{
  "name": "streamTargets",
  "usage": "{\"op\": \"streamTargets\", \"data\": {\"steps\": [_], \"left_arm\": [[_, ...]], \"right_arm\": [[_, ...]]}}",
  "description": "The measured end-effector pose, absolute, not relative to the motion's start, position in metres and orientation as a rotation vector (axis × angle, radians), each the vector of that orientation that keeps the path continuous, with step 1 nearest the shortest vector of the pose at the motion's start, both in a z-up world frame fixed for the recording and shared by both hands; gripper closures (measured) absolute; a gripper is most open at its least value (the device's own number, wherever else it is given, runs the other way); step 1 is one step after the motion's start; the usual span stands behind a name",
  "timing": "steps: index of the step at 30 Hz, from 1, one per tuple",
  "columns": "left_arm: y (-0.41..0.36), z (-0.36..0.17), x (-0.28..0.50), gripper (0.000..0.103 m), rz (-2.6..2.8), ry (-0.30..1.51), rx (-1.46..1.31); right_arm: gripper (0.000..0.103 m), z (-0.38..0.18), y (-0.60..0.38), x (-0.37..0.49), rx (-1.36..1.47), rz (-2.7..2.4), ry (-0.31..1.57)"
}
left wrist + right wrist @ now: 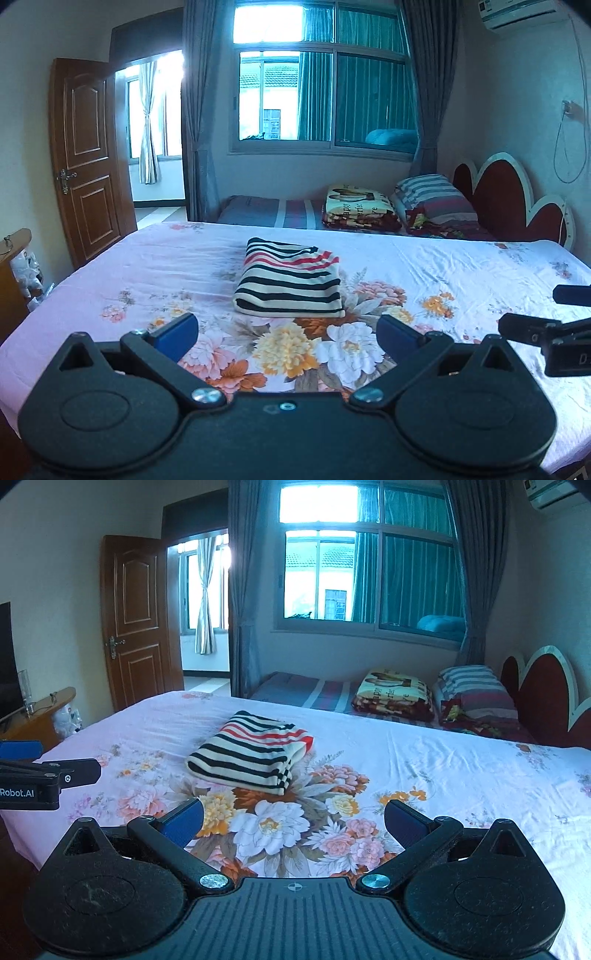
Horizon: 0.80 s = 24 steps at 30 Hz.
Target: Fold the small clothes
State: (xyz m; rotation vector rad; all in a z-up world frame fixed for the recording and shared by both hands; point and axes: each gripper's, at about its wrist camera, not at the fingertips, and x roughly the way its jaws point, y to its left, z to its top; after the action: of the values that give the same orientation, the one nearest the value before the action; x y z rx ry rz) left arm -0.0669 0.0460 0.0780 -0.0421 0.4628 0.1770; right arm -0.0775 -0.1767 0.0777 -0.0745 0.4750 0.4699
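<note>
A folded garment with black, cream and red stripes lies flat in the middle of the bed, also in the right wrist view. My left gripper is open and empty, held above the sheet just short of the garment's near edge. My right gripper is open and empty, short of the garment and a little to its right. Each gripper shows at the edge of the other's view: the right one and the left one.
The bed has a pink floral sheet. Behind it a second bed holds a folded blanket and a striped pillow by a red headboard. A wooden door stands open at the left; a desk is beside the bed.
</note>
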Motion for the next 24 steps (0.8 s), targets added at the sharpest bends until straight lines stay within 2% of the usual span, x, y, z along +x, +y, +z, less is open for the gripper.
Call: {"op": "streamTargets", "data": {"steps": [24], "left_arm": [[0.0477, 0.0819, -0.0603, 0.001, 0.198, 0.441, -0.04]], "right_arm": [[0.0, 0.0764, -0.1816, -0.0726, -0.062, 0.462, 0.468]]}}
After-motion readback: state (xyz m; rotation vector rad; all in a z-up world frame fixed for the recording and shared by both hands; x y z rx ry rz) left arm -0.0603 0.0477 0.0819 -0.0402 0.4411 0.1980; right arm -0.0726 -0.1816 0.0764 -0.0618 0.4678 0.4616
